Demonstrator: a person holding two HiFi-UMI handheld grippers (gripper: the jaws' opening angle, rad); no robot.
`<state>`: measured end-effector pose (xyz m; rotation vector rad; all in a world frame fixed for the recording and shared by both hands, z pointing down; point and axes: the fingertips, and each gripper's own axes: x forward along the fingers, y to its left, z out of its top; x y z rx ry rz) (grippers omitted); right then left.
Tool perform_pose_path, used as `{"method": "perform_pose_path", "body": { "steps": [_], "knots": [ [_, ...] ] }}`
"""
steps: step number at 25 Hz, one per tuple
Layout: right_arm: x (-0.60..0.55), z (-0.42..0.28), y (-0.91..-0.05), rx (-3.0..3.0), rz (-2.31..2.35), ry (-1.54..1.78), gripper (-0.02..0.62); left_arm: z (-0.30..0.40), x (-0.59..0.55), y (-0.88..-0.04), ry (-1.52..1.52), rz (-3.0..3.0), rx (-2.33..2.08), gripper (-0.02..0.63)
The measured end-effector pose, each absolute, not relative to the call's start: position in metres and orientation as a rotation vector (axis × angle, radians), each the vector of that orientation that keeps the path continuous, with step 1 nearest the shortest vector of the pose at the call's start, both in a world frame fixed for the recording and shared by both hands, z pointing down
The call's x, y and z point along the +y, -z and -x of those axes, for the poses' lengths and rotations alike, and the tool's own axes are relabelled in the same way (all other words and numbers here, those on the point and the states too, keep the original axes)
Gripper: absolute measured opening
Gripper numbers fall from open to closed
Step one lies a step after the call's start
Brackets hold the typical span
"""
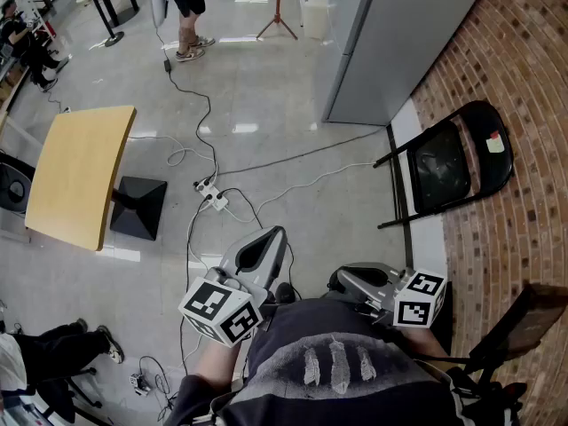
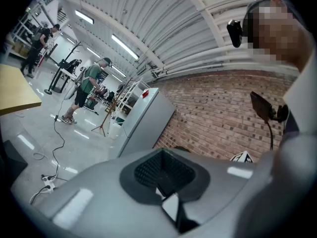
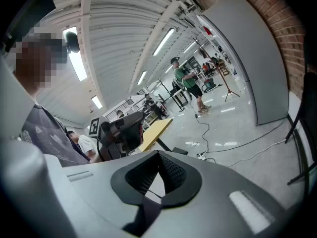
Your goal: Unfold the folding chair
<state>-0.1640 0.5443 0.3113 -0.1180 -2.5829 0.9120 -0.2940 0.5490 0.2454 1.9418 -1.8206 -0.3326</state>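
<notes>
Folding chair is folded and leans on the brick wall, feet on the floor, ahead-right and well apart from both grippers. Right gripper is nearer than left gripper. Both jaw pairs are pressed together, empty.

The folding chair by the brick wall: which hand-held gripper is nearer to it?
Right. The right hand-held gripper is below and left of the folding chair in the head view; the left hand-held gripper lies farther to the left. Neither touches it.

Yellow table (power strip nearby)
</notes>
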Motion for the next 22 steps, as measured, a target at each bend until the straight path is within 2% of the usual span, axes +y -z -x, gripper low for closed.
{"method": "perform_pose_path", "body": {
  "steps": [14,22],
  "knots": [
    [0.514,0.167,-0.304,-2.635,0.335,-0.942,0.002,0.269,0.513,-0.232,0.134,-1.915,-1.939,0.002],
    [0.458,0.139,-0.296,-2.671,0.446,-1.028,0.002,0.226,0.466,-0.225,0.059,-1.867,-1.994,0.002]
  ]
}}
